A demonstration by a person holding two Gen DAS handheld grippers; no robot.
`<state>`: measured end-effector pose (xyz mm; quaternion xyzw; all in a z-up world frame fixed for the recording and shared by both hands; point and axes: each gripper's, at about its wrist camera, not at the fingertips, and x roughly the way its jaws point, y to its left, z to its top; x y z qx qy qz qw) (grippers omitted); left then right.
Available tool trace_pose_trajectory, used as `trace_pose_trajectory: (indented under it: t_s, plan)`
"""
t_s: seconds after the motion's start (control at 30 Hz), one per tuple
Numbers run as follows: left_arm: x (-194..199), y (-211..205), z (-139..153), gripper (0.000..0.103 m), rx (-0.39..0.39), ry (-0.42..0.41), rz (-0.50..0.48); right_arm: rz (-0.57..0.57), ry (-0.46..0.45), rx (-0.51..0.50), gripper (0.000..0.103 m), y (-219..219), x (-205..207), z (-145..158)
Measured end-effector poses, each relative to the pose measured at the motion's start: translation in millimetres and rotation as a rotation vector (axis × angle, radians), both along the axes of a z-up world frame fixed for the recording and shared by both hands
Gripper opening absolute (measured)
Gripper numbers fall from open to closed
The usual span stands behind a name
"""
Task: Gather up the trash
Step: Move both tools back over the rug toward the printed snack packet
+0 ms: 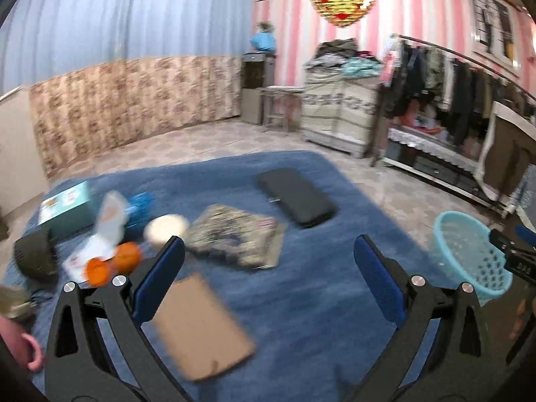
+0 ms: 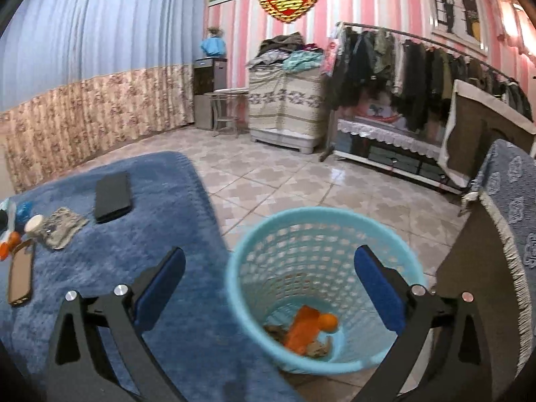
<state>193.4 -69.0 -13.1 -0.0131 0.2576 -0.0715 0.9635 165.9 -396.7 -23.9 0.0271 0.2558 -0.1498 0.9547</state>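
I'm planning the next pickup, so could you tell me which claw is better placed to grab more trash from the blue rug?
Left. The left claw is open over the blue rug, facing the orange scraps. The right claw is open above the basket, away from them.

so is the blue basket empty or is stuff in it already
Not empty: the basket holds orange peel, a small orange and brownish scraps.
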Motion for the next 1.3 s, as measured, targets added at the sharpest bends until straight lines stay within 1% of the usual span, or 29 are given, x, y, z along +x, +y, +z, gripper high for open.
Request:
trace_pose_trajectory:
  t_s: [0.07,0.27,0.43,0.47,0.57,0.67,0.73,0.8,0.83,0.9,0.93,1.0,1.03,1.1,1.2,1.3]
  plan:
    - [-1.6,30.1,-2.3,0.098,0.006,0.009,0.056,0.019,0.003,0.005,0.099,11.7,1.5,-1.5]
    - [-16.0,97.9,-3.7,0.098,0.034,0.034,0.159,0.091,0.018,-0.004,0.099,48.9,8.5,-4.5]
    - [-36.2,138.3,11.1,0.097,0.092,0.022,0.213,0.142,0.031,0.001,0.099,74.7,13.3,-6.3]
    - [-42.2,153.5,12.5,0.097,0.100,0.027,0.239,0.147,0.034,0.003,0.099,77.0,14.3,-6.3]
    - [-54.1,187.0,13.6,0.097,0.088,0.047,0.299,0.171,0.041,0.011,0.099,90.9,17.1,-9.4]
    - [-60.8,223.0,7.4,0.097,0.073,0.069,0.366,0.197,0.052,0.016,0.099,106.8,20.2,-13.7]
    - [-62.2,240.4,1.7,0.094,0.055,0.091,0.390,0.214,0.058,0.017,0.099,116.3,21.9,-16.1]
    - [-61.6,256.6,-5.5,0.084,0.032,0.126,0.400,0.229,0.065,0.011,0.099,125.4,23.6,-17.6]
    - [-61.1,261.5,-8.1,0.081,0.021,0.141,0.400,0.235,0.068,0.007,0.099,129.7,24.6,-17.7]
    - [-55.5,269.3,-15.4,0.069,0.002,0.180,0.394,0.252,0.073,-0.004,0.099,139.3,26.2,-18.2]
    - [-53.4,272.0,-17.9,0.066,-0.001,0.197,0.387,0.256,0.074,-0.008,0.099,141.9,26.8,-17.7]
    - [-50.5,276.7,-24.0,0.049,-0.002,0.217,0.376,0.267,0.075,-0.012,0.099,148.6,28.6,-17.5]
    - [-48.8,278.3,-25.0,0.043,-0.009,0.225,0.363,0.270,0.076,-0.014,0.099,151.1,29.5,-17.5]
    - [-46.3,278.1,-27.6,0.015,-0.026,0.239,0.334,0.278,0.079,-0.017,0.099,155.9,32.0,-17.8]
    - [-45.3,275.8,-29.5,0.004,-0.026,0.240,0.312,0.292,0.088,-0.027,0.099,163.5,36.0,-19.5]
    - [-44.9,275.5,-28.1,0.002,-0.024,0.230,0.311,0.305,0.092,-0.031,0.099,169.3,40.5,-21.4]
